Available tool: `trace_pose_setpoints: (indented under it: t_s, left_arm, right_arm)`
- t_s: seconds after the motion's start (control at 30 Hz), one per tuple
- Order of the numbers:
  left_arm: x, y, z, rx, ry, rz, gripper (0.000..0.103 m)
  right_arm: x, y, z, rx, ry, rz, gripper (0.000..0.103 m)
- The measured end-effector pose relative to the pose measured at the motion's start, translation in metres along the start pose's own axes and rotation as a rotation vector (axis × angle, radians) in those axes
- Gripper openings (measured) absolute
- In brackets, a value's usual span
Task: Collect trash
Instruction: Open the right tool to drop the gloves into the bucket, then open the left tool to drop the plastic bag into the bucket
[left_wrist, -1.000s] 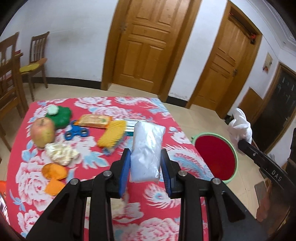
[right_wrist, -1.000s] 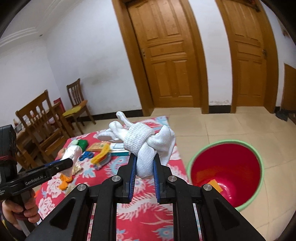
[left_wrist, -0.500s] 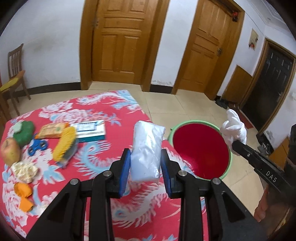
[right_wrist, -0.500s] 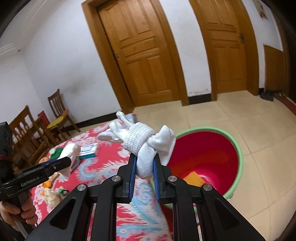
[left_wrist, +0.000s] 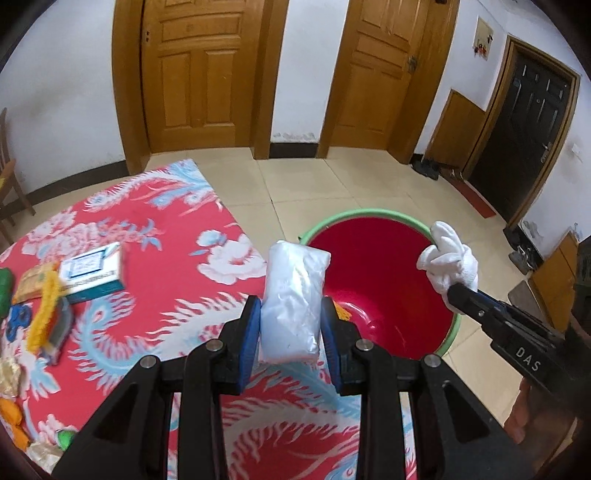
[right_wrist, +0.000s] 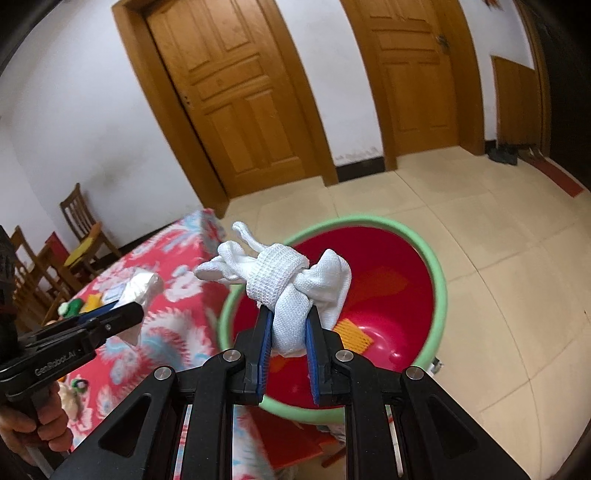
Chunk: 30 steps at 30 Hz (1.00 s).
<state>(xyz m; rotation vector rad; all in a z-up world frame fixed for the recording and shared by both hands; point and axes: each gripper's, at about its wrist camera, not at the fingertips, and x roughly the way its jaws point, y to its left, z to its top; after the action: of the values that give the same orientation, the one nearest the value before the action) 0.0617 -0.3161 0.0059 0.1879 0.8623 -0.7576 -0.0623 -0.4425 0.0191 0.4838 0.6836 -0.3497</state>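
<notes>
My left gripper (left_wrist: 291, 317) is shut on a white plastic packet (left_wrist: 293, 295), held over the table's right edge beside the red basin (left_wrist: 376, 280) with the green rim. My right gripper (right_wrist: 288, 325) is shut on a knotted white cloth glove (right_wrist: 288, 280) and hangs above the red basin (right_wrist: 399, 273). In the left wrist view the right gripper (left_wrist: 452, 290) with the glove (left_wrist: 448, 258) reaches in over the basin's right rim. An orange scrap (right_wrist: 352, 332) lies on the basin's bottom. In the right wrist view the left gripper (right_wrist: 127, 306) with the packet (right_wrist: 142, 286) shows at the left.
The table carries a red flowered cloth (left_wrist: 155, 280) with a small white and blue box (left_wrist: 92, 273), a yellow brush (left_wrist: 48, 314), a blue toy and orange peel at the left. The basin stands on a tiled floor (right_wrist: 498, 258). Wooden chairs (right_wrist: 81, 229) stand by the far wall.
Both grippers have swung right from above the table toward the basin and sunk a little, each keeping its hold. The basin now fills much more of both views.
</notes>
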Motion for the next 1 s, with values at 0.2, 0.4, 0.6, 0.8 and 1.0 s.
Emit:
trace_pose_setpoints:
  t_s: [0.2, 0.4, 0.6, 0.8, 1.0]
  left_arm:
    - [0.021, -0.007, 0.000, -0.002, 0.032, -0.017, 0.032]
    - [0.034, -0.015, 0.000, 0.015, 0.050, -0.029, 0.032]
    - [0.042, -0.022, -0.001, 0.031, 0.063, -0.031, 0.032]
    - [0.047, -0.032, -0.002, 0.061, 0.075, -0.043, 0.032]
    - [0.052, -0.039, -0.003, 0.076, 0.092, -0.054, 0.033]
  right_arm:
    - [0.019, -0.019, 0.000, 0.039, 0.049, -0.031, 0.020]
    - [0.027, -0.032, 0.000, 0.048, 0.062, -0.043, 0.023]
    - [0.026, -0.036, 0.001, 0.064, 0.048, -0.038, 0.027]
    - [0.019, -0.043, 0.004, 0.088, 0.015, -0.033, 0.042]
    - [0.016, -0.050, 0.004, 0.114, 0.011, -0.031, 0.042]
